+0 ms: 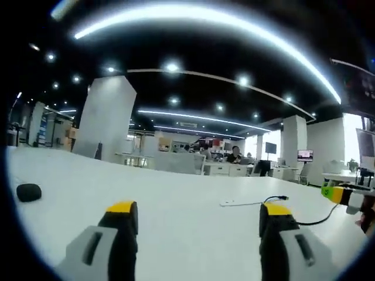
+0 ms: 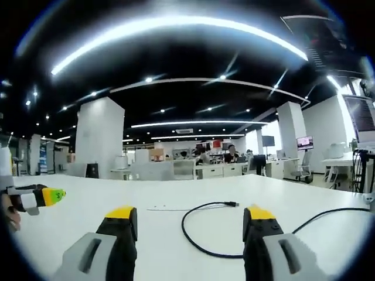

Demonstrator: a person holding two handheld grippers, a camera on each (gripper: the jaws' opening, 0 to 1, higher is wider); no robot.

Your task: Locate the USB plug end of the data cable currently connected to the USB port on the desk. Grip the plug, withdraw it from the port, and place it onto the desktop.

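Note:
A black data cable [image 2: 193, 237] lies in a loop on the white desk [image 2: 176, 193], and its plug end [image 2: 231, 204] rests flat on the desktop, pointing right. In the left gripper view the plug end [image 1: 282, 198] lies just beyond my right-hand jaw. My right gripper [image 2: 188, 225] is open, with the cable loop on the desk between and beyond its jaws. My left gripper [image 1: 199, 225] is open over bare desk [image 1: 176, 193]. The left gripper [image 2: 35, 197] also enters the right gripper view from the left; the right gripper [image 1: 343, 195] enters the left gripper view from the right.
A thin white strip [image 1: 231, 204] lies on the desk near the plug. A small black object [image 1: 28, 191] sits at the far left. A monitor [image 2: 360, 114] stands at the right edge. Office desks, pillars and a seated person [image 2: 232, 153] fill the background.

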